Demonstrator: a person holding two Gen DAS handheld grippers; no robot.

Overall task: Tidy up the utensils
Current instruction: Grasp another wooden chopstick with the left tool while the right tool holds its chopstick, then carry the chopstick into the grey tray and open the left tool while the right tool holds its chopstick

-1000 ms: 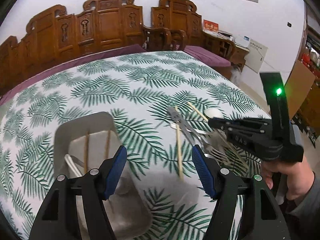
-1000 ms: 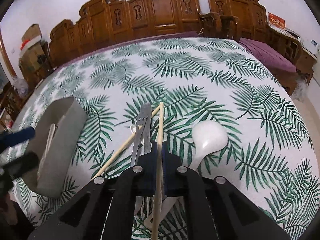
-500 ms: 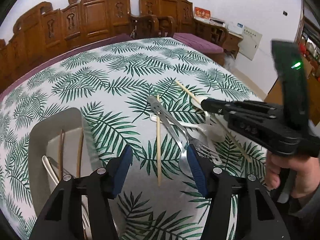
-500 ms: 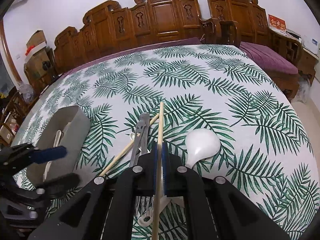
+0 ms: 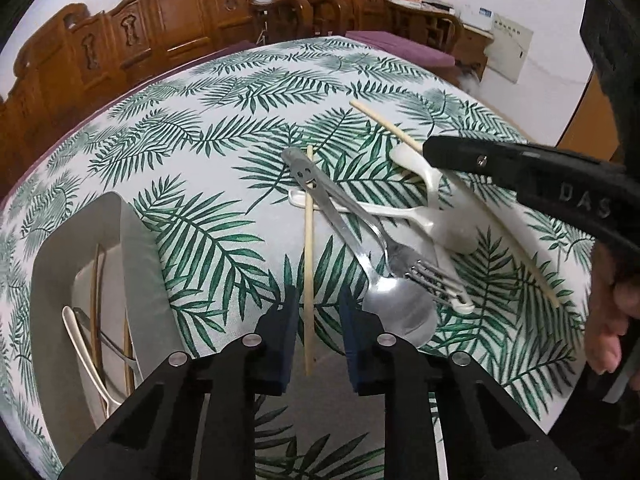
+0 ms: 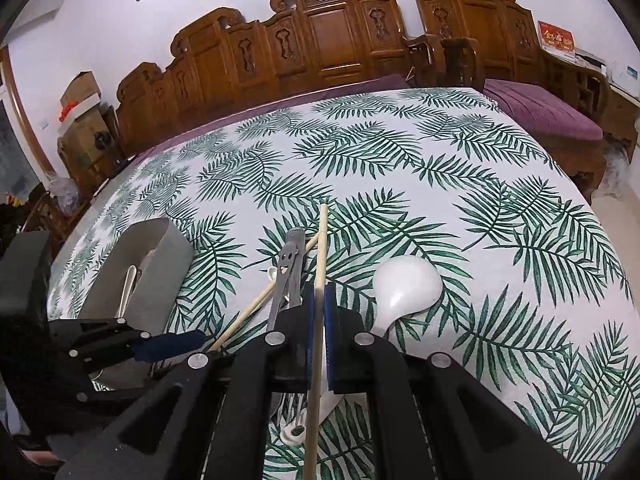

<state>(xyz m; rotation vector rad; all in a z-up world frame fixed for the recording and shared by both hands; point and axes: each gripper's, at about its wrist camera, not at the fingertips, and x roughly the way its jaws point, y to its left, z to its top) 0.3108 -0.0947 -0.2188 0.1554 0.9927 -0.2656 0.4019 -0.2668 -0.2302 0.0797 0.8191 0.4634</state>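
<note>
- My right tool (image 6: 319,332) is clamped on a pale chopstick (image 6: 320,280), which runs between the blue pads and sticks out ahead over the desk (image 6: 500,240).
- My left tool (image 5: 316,334) has its jaws apart, one on either side of a second chopstick (image 5: 309,240) lying flat on the palm-leaf cloth; I can't tell whether the pads touch it.
- Just right of that chopstick lie a metal spoon (image 5: 396,308), a fork (image 5: 424,268) and white plastic spoons (image 5: 432,216), overlapping in a loose heap.
- A large white spoon (image 6: 404,288) rests beside my right tool.
- The grey tray (image 5: 140,264) sits at the left of the desk, with dark chopsticks (image 5: 95,304) and a pale-handled utensil (image 5: 86,352) inside.
</note>
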